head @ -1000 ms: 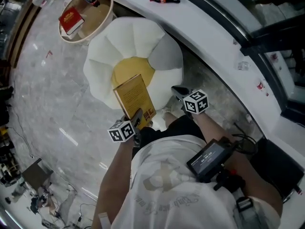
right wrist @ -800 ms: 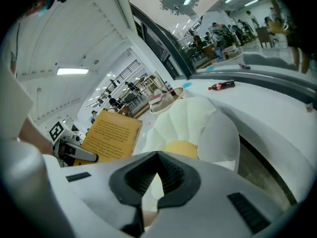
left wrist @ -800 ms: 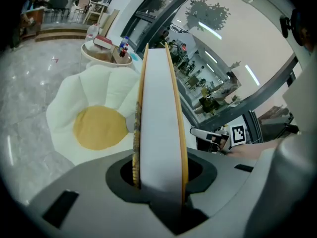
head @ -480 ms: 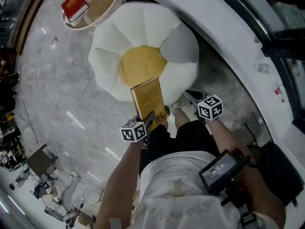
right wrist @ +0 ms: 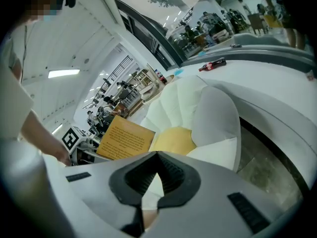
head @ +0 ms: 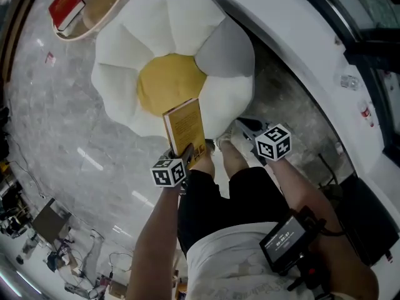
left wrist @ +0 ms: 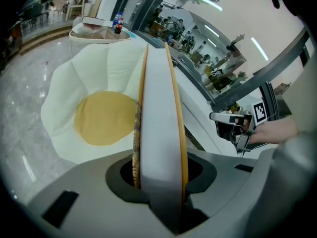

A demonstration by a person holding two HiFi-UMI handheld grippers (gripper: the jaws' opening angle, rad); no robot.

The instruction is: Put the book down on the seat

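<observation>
The left gripper (left wrist: 159, 168) clamps the lower end of the yellow-covered book (head: 185, 127) over the near edge of the white, yellow-centred flower-shaped cushion seat (head: 156, 36), while the right gripper (right wrist: 158, 152) has its jaws together, empty.

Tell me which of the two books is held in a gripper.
The yellow book, clamped in the left gripper; the red book lies on the round table.

Inventory by count. Quantity two, hand-held grippers: left hand-held gripper (left wrist: 158, 177) and right hand-held gripper (right wrist: 153, 175). Quantity two, books: yellow book (head: 185, 125) at centre, red book (head: 65, 6) at 11 o'clock. Quantity one each: flower-shaped seat (head: 169, 24), round table (head: 106, 2), cola bottle (right wrist: 212, 63) on the white ledge (right wrist: 277, 78).
</observation>
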